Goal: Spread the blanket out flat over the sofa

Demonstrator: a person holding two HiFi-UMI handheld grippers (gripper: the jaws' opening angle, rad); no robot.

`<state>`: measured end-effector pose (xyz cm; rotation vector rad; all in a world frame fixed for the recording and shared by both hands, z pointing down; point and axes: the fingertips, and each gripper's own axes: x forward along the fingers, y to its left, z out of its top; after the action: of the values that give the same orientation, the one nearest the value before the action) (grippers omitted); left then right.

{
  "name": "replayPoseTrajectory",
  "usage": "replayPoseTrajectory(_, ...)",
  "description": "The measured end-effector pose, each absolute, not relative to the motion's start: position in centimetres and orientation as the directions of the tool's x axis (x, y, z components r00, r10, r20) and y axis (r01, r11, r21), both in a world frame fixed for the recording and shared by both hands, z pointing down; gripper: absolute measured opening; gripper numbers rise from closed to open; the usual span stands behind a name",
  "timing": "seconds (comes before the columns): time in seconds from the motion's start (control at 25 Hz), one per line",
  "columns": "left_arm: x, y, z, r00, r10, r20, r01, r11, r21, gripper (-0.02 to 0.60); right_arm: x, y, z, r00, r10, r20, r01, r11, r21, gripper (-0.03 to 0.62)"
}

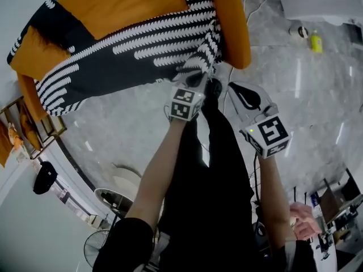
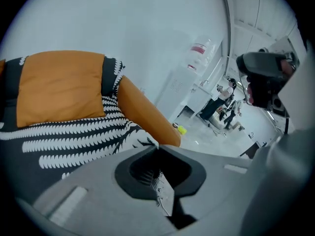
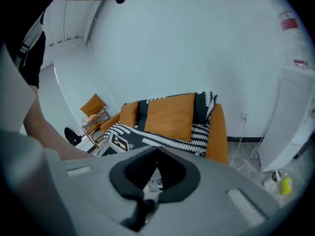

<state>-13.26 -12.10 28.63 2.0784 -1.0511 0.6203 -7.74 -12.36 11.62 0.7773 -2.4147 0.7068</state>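
A black-and-white patterned blanket (image 1: 130,50) lies over the seat and back of an orange sofa (image 1: 232,21), under an orange cushion (image 1: 113,1). My left gripper (image 1: 199,78) is at the blanket's front corner beside the armrest. In the left gripper view its jaws (image 2: 158,149) are shut and a strip of the blanket (image 2: 165,198) is pinched between them. My right gripper (image 1: 241,92) hangs over the floor to the right, apart from the blanket. In the right gripper view (image 3: 157,150) the jaw tips meet, with nothing seen held, and the sofa (image 3: 216,132) and blanket (image 3: 162,139) lie ahead.
A yellow bottle (image 1: 316,41) stands on the marble floor right of the sofa, near a white appliance (image 3: 295,117) and a cable (image 1: 258,7). A small rack with orange cushions (image 1: 34,123) is left of the sofa. Another person's hand (image 1: 306,220) shows at the lower right.
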Motion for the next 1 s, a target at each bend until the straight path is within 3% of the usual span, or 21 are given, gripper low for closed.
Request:
replayPoseTrajectory(0.64, -9.9, -6.9, 33.7, 0.598, -0.458, 0.658, -0.796, -0.439, 0.417, 0.018, -8.4, -4.1, 14.3, -0.679, -0.458, 0.573, -0.690, 0.665, -0.286, 0.003)
replayPoseTrajectory(1.0, -8.6, -5.1, 34.5, 0.591, -0.519, 0.617, -0.804, -0.443, 0.397, 0.017, -6.1, 2.4, 15.2, -0.638, -0.514, 0.573, -0.734, 0.630, -0.253, 0.003)
